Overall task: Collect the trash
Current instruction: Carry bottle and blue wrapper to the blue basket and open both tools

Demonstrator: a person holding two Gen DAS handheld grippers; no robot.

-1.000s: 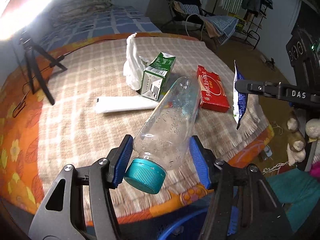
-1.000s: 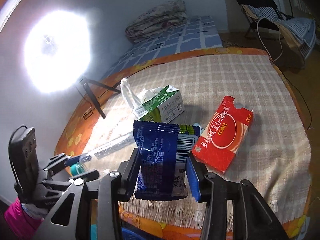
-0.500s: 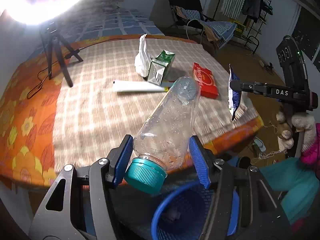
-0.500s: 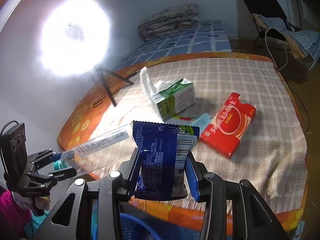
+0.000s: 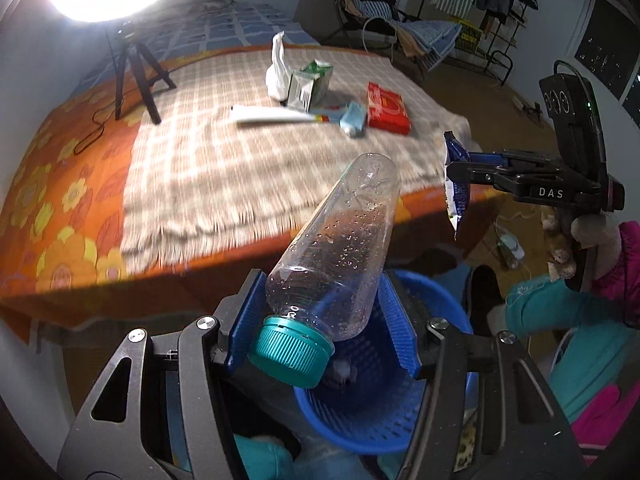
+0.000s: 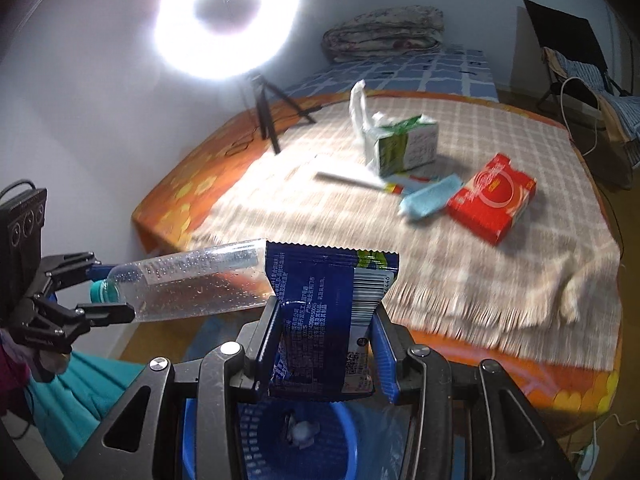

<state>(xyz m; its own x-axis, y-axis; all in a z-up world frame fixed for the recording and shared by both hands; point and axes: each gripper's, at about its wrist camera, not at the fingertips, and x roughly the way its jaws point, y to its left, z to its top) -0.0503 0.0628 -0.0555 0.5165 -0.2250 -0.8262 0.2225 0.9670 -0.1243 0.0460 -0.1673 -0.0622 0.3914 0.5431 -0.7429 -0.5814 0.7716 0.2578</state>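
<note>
Clear plastic bottle (image 5: 340,248) beaded with droplets, glossy foil wrapper (image 6: 332,312) — perforated plastic basket (image 5: 400,412), woven blanket (image 5: 240,160).

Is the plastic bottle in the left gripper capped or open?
Capped: a teal cap sits on the plastic bottle held in the left gripper.

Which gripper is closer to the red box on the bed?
Right. The right gripper, holding the blue wrapper, is nearer the red box. The left gripper, holding the bottle, sits farther back.
</note>
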